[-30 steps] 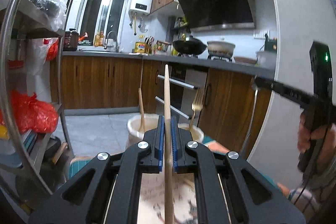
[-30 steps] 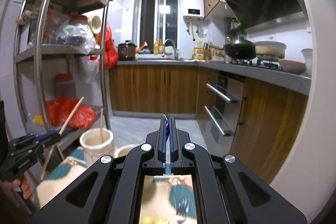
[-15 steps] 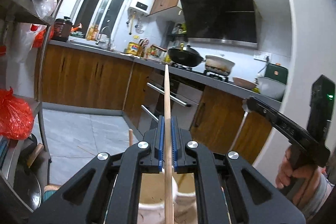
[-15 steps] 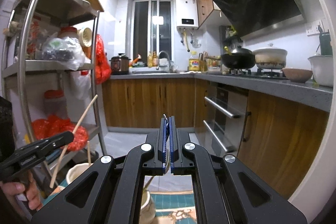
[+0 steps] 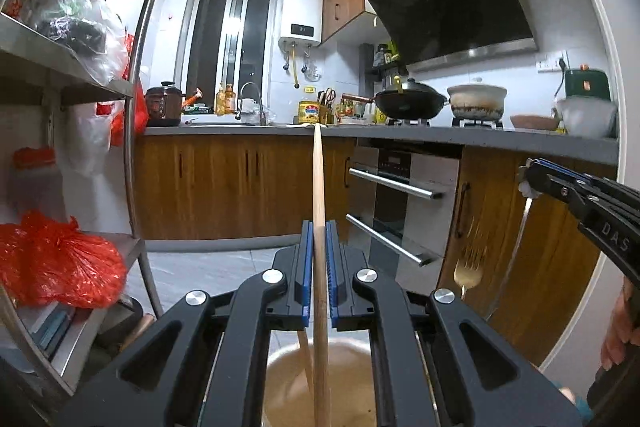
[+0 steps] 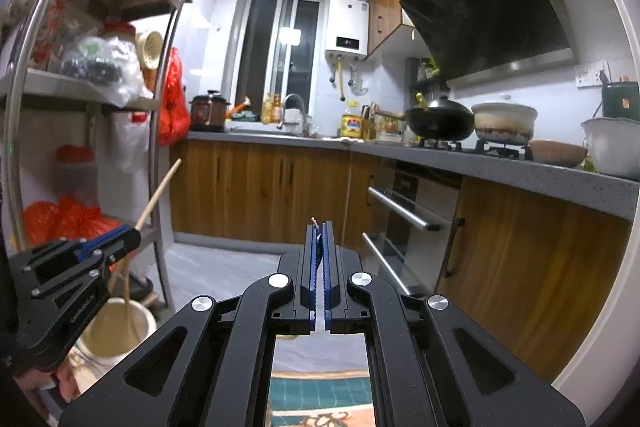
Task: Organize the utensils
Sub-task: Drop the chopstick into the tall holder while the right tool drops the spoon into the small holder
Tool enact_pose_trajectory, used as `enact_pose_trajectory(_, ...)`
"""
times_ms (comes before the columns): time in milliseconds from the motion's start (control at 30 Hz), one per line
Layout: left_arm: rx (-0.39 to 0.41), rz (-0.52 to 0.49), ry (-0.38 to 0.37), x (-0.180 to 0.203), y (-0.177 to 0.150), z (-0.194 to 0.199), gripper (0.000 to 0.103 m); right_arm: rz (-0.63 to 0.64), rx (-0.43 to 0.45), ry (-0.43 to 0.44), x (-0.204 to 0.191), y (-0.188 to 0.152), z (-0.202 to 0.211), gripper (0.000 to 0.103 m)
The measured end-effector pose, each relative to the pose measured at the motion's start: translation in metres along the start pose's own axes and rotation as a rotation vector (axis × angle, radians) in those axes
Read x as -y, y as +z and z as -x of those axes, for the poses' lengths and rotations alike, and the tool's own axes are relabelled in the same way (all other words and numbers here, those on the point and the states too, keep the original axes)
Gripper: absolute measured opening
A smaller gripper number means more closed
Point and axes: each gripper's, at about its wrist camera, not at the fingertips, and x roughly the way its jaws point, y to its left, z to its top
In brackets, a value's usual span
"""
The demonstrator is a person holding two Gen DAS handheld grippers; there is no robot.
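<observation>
My left gripper is shut on a wooden chopstick that stands upright, its lower end over a cream cup below; another chopstick leans in that cup. The right wrist view shows the same gripper, chopstick and cup at lower left. My right gripper is shut on a thin metal handle; only its tip shows. In the left wrist view that gripper holds a silver spoon handle hanging down. A gold fork stands beside it.
A steel shelf rack with red bags stands on the left. Wooden cabinets and an oven run along the back and right under a grey counter. A patterned cloth lies below.
Both grippers have moved and levelled; the cream cup now sits directly under my left gripper's chopstick. The fork has come back into the left view beside the right gripper.
</observation>
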Motion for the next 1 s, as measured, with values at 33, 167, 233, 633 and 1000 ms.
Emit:
enact_pose_trajectory(33,-0.002,-0.002,-0.005,0.0,-0.002,0.002,0.006,0.003,-0.011,0.004,-0.001,-0.003,-0.002,0.004)
enact_pose_trajectory(167,-0.009,-0.009,0.009,-0.007,-0.008,0.017,0.006,-0.002,-0.025,0.021,-0.002,-0.013,-0.001,0.004)
enact_pose_trajectory(233,-0.028,0.002,0.026,-0.013,-0.014,0.025,0.006,-0.012,-0.044,0.033,-0.001,-0.018,-0.003,0.004)
enact_pose_trajectory(633,-0.098,0.106,0.016,-0.039,-0.027,0.036,0.006,-0.016,-0.109,0.041,-0.009,-0.034,-0.012,0.004)
enact_pose_trajectory(1000,-0.118,0.067,0.031,-0.036,-0.018,0.044,0.026,-0.043,-0.167,0.053,-0.007,-0.04,-0.021,0.014)
